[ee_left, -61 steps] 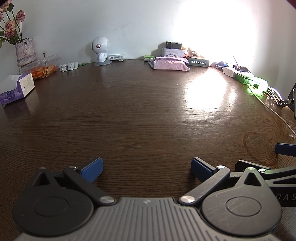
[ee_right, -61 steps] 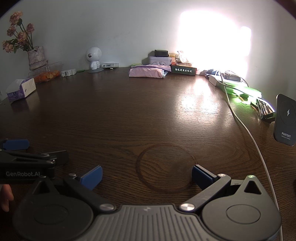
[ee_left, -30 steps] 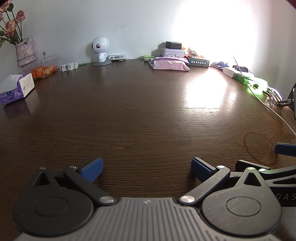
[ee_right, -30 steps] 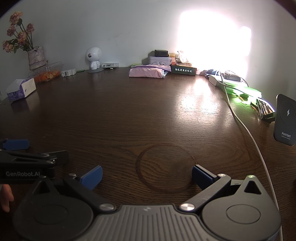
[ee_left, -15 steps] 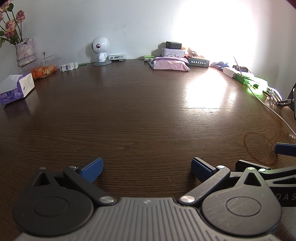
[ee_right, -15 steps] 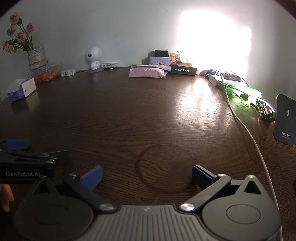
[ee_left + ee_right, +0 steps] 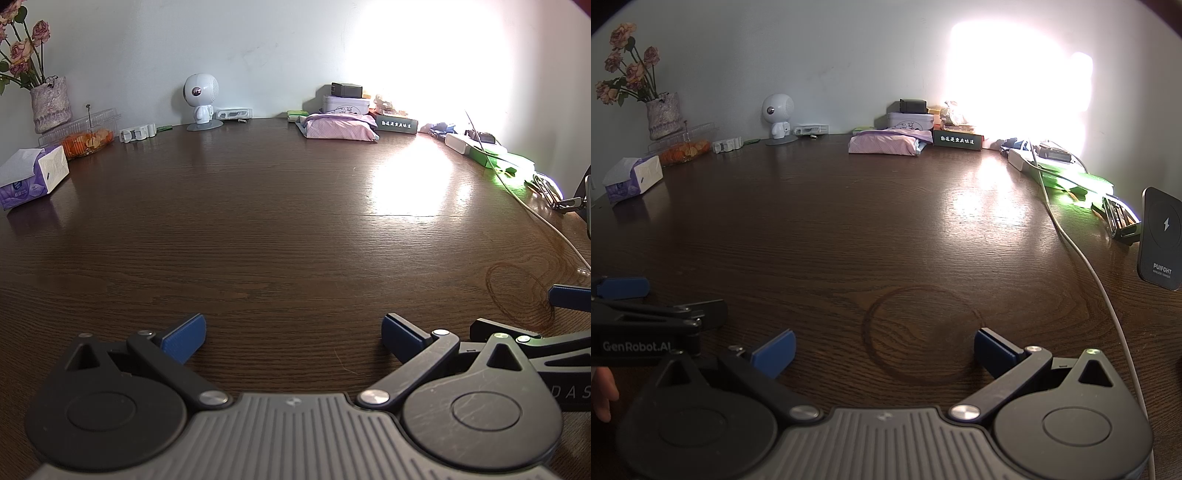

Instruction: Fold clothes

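A folded pink garment [image 7: 340, 127] lies at the far edge of the dark wooden table [image 7: 277, 221]; it also shows in the right wrist view [image 7: 886, 144]. My left gripper [image 7: 291, 332] is open and empty, low over the near part of the table. My right gripper [image 7: 882, 349] is open and empty beside it, over a ring mark in the wood. The right gripper's side shows at the right edge of the left wrist view [image 7: 532, 332], and the left gripper's side at the left edge of the right wrist view [image 7: 646, 321]. Both are far from the garment.
A tissue box [image 7: 31, 177], a vase of flowers [image 7: 48, 103], a clear food box [image 7: 85, 134] and a white robot figure [image 7: 201, 101] line the far left. Tins and boxes [image 7: 912, 116], a power strip [image 7: 1023, 158], a white cable [image 7: 1086, 266] and a charger stand [image 7: 1161, 240] sit at the right.
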Available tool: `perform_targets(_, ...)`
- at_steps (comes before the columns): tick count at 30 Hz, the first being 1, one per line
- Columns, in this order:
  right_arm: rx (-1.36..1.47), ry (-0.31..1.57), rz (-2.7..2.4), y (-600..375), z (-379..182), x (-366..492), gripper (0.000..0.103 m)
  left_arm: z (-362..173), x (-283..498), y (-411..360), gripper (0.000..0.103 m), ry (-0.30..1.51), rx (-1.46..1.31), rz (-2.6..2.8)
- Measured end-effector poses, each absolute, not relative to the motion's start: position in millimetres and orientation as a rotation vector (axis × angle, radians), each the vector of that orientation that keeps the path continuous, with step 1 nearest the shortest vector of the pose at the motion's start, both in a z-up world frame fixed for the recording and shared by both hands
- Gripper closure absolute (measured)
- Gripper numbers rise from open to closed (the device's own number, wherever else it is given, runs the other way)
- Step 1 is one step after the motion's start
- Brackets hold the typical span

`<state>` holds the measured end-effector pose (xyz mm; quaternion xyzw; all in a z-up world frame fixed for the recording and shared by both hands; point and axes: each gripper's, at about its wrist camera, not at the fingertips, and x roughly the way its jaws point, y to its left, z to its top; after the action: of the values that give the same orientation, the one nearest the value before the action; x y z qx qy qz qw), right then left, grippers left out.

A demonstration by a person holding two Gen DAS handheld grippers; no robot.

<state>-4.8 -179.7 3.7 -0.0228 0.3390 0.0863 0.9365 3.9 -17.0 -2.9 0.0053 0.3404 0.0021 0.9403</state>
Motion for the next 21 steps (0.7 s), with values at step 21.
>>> perform_targets(21,-0.045,0.693,0.168,-177.0,0.8,-6.8,0.000,-0.3,7.9,-24.4,0.001,0.693,-0.005,0.049)
